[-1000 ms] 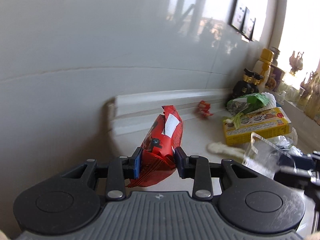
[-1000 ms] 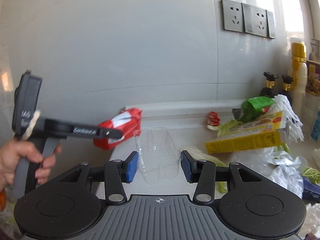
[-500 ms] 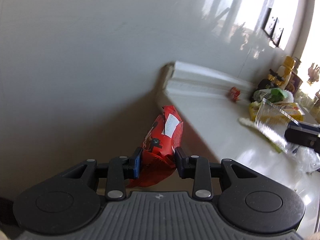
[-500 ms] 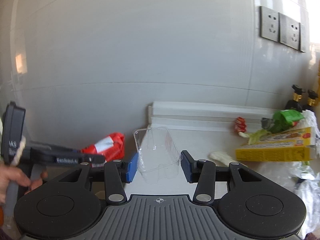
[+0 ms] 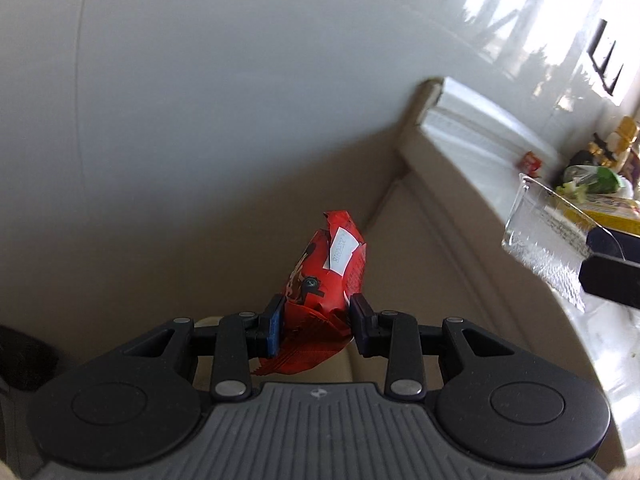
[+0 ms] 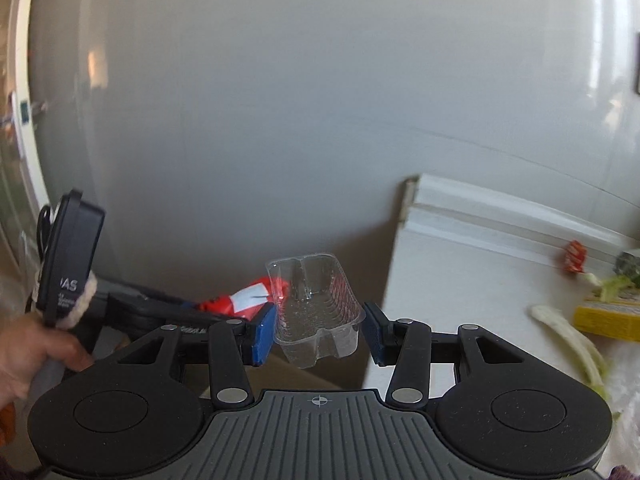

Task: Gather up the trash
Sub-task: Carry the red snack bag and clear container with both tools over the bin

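Observation:
My left gripper is shut on a red snack wrapper with a white label and holds it in the air beyond the left end of the white counter, over a tan surface. My right gripper is shut on a clear plastic tray, held at the counter's left end. The tray also shows at the right of the left wrist view. The left gripper with the wrapper shows low at the left of the right wrist view.
A grey wall stands close ahead. On the counter to the right lie a small red wrapper, a yellow box, green vegetable scraps and a pale stalk. Bottles stand far right.
Both grippers have swung left, off the counter's end, carrying the wrapper and the tray. The counter litter has slid to the right edge of both views.

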Available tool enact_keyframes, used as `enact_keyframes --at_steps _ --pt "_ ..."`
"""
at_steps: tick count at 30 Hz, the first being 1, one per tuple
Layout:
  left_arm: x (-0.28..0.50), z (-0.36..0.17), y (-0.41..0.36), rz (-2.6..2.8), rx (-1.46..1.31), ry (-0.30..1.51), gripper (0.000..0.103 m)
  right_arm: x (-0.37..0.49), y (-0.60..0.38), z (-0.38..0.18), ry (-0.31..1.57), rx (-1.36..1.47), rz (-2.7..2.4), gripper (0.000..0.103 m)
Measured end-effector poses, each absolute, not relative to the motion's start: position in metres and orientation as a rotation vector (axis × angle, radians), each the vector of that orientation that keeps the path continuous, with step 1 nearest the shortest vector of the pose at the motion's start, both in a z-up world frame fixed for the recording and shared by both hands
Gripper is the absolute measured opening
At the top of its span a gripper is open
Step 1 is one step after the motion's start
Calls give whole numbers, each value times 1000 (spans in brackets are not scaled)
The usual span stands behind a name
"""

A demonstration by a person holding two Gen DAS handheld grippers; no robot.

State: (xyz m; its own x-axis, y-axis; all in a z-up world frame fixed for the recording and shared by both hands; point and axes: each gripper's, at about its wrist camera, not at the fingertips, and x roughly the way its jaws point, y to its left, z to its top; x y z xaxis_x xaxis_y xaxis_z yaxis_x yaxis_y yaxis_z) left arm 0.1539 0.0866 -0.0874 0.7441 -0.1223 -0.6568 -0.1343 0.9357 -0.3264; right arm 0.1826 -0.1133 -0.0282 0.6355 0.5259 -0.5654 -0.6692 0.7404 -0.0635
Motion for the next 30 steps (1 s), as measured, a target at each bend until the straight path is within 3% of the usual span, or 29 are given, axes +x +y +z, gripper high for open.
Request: enact_keyframes --at_steps 30 --pt "167 -170 104 118 -398 932 31 176 -22 -95 681 -571 790 45"
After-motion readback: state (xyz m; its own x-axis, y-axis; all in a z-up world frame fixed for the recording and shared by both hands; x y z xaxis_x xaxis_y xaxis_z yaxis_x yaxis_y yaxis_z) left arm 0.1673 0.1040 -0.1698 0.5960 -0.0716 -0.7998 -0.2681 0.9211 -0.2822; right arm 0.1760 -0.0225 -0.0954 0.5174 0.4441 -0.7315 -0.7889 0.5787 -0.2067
